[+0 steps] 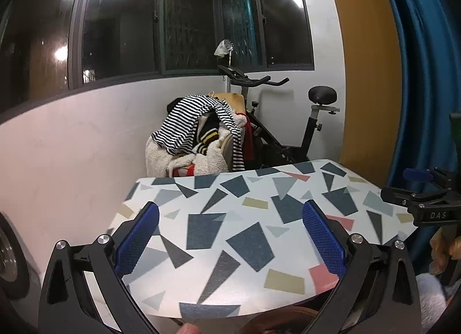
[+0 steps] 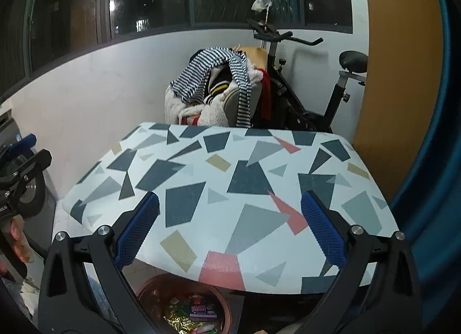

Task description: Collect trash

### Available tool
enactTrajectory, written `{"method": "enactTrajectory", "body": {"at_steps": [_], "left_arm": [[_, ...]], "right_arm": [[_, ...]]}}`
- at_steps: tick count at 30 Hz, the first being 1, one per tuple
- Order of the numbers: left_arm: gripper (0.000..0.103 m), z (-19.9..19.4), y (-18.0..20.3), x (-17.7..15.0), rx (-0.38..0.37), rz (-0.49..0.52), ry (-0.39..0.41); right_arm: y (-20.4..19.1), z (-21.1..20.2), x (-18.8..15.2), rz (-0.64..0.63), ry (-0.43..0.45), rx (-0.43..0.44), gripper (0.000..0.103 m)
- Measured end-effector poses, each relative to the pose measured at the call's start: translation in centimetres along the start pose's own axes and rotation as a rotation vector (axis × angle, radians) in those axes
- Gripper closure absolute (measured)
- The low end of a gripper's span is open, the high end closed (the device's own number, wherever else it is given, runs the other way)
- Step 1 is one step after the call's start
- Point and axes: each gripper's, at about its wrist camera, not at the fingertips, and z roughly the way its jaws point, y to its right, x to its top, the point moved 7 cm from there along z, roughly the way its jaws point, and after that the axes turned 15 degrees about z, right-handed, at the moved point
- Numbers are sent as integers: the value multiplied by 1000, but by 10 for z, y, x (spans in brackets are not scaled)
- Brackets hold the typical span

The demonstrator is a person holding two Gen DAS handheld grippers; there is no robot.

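An indoor night scene is lit evenly from above by ceiling panels, seen mirrored as bright glare in the dark windows, while straight lines are bowed by fisheye distortion, corners are blackened, and the worktop is slightly blurred.

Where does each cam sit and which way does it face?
Left wrist: on the left tongs, aimed slightly down across the patterned table toward the exercise bike; right tongs and fingers at its right edge.
Right wrist: on the right tongs, same heading; bin of wrappers below, left tongs at left.
Shared: table, clothes pile, bike, windows.
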Motion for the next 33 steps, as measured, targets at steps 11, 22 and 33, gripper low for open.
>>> {"method": "enactTrajectory", "body": {"at_steps": [11, 22, 33], "left_arm": [[6, -1, 9, 1, -10, 8, -37], [6, -1, 7, 0, -11, 1, -39], [6, 0, 6, 1, -11, -1, -40]], "right_arm": [[-2, -18, 13, 9, 28, 4, 6], [1, -21, 13, 11, 26, 0, 6], [3, -21, 12, 10, 24, 0, 6]]}}
